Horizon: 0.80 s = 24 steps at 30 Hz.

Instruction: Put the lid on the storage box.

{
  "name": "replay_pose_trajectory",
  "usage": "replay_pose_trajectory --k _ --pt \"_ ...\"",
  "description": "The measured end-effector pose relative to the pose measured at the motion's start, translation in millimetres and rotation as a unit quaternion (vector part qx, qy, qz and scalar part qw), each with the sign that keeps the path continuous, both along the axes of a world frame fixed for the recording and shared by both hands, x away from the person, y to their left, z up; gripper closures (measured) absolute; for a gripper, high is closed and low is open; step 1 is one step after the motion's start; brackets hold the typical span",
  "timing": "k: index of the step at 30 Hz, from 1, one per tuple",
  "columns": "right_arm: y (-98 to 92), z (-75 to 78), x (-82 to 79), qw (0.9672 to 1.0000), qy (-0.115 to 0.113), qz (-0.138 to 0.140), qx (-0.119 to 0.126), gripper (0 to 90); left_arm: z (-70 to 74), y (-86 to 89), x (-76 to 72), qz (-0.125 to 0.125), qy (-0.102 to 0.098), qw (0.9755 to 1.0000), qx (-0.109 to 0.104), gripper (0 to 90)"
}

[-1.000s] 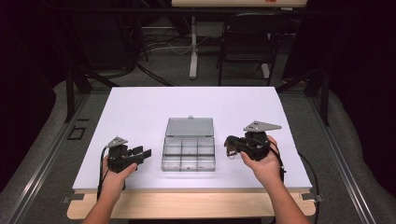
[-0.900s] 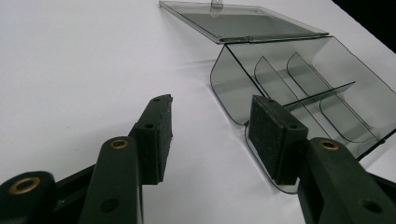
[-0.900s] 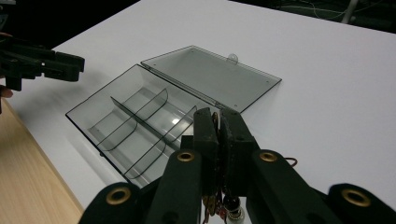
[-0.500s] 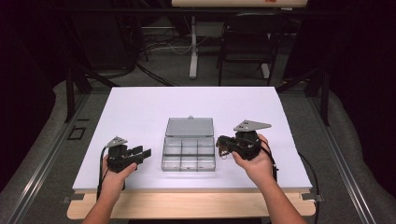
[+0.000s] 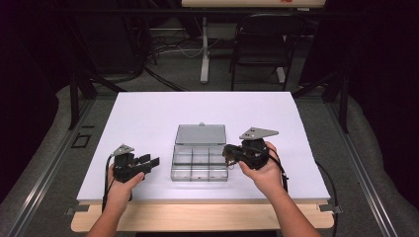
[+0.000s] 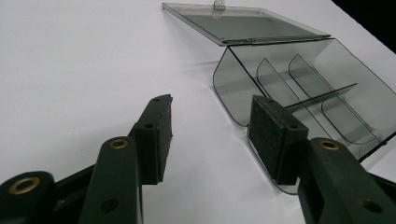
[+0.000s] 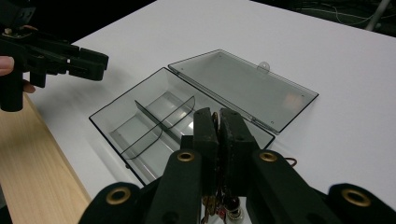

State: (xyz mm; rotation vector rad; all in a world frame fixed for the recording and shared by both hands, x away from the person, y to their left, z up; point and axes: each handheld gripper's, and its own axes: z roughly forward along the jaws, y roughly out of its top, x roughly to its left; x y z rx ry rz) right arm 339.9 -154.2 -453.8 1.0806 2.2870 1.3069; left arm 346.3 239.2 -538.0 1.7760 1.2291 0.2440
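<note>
Now the right gripper point(image 5: 228, 152) hangs over the right edge of the box point(image 5: 199, 168), its jaws clenched on something small and thin; in the right gripper view point(image 7: 218, 122) a sliver of brass-coloured metal shows between the pads, with more dangling beneath (a chain or trinket, perhaps, though the view is too close to be sure). The box stands near the front middle of the table point(image 5: 148, 113), its lid point(image 5: 200, 134) thrown back flat behind it, its compartments seemingly bare; the dividers split it into small cells. The left gripper point(image 5: 152, 162) rests on the table just left of the box, jaws released and holding nothing; in the left gripper view point(image 6: 210, 123) its right pad point(image 6: 268, 130) stands just beside the box's rounded near wall without clearly touching it.

Judging from this, the piece is about to be dropped into a cell, and several things could spoil that; the loose, hanging part may catch on a divider or the box's rim and drape across two cells; a release from too high could let it bounce or slide out over the low wall; the light box, unheld, may skid or tip if the right jaws knock its edge; the left gripper, so close, might nudge it too.
</note>
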Motion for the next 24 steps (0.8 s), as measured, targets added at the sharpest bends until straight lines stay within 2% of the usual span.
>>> replay_pose_trajectory --k 24 --pt "16.8 -3.6 0.4 0.9998 0.002 0.018 -0.002 85.7 0.6 0.9 0.0 0.002 -0.003 1.0000 -0.002 49.7"
